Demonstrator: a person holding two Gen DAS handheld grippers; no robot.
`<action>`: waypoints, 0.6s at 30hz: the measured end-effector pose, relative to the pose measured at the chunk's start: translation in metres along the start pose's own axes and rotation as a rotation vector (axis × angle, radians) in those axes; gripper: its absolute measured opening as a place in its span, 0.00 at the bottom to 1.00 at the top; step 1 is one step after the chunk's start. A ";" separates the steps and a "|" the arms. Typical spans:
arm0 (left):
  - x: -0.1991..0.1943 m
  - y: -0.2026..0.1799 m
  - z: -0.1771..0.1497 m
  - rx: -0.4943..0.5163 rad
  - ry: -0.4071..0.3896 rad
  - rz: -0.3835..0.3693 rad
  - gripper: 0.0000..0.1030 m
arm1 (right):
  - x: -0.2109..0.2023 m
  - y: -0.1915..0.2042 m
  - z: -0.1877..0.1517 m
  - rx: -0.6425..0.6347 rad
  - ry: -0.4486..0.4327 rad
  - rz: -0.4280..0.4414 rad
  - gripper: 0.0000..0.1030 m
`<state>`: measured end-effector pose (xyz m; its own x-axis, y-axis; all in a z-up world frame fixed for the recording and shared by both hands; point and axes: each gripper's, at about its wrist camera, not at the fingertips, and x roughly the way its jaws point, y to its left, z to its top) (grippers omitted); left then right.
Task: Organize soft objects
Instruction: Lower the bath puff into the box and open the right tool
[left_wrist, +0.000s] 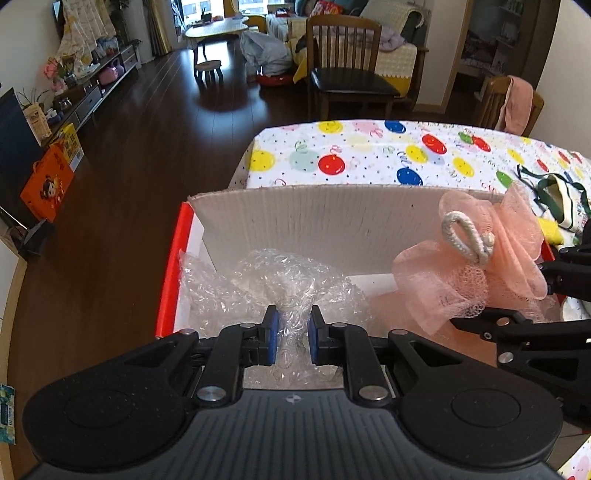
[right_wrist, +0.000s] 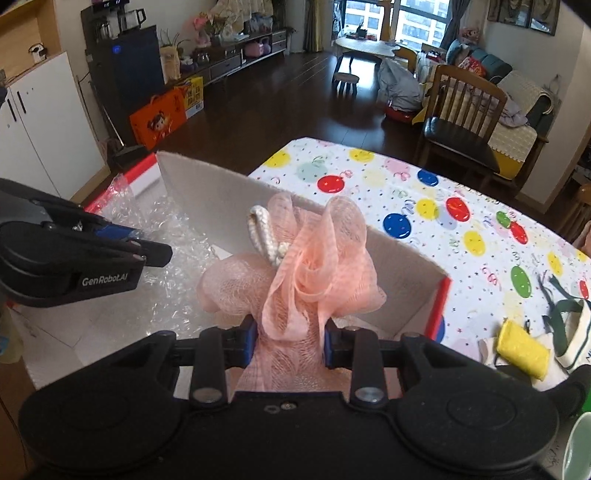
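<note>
The left gripper (left_wrist: 291, 334) is pinching bubble wrap (left_wrist: 258, 284) nearly shut, low inside the box (left_wrist: 295, 218), while the right gripper (right_wrist: 288, 343) is clamping a pink loofah (right_wrist: 306, 258) part-open above the box's right half. With both tools crowding one box, the mesh is likely snagging on a finger at release, or the springy wrap is puffing back out.
</note>
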<state>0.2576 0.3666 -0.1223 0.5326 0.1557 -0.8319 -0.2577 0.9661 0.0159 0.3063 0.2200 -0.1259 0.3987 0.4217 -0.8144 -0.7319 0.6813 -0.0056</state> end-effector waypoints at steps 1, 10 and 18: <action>0.002 0.000 0.000 0.002 0.006 0.001 0.15 | 0.003 -0.001 0.001 0.003 0.006 0.001 0.30; 0.015 -0.003 0.002 0.009 0.064 -0.017 0.19 | 0.016 0.001 0.002 0.015 0.054 0.011 0.37; 0.020 -0.005 0.003 0.007 0.076 -0.008 0.54 | 0.016 0.001 0.005 0.014 0.052 0.023 0.54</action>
<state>0.2717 0.3656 -0.1373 0.4722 0.1319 -0.8716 -0.2477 0.9688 0.0124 0.3151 0.2302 -0.1365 0.3523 0.4062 -0.8431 -0.7327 0.6802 0.0216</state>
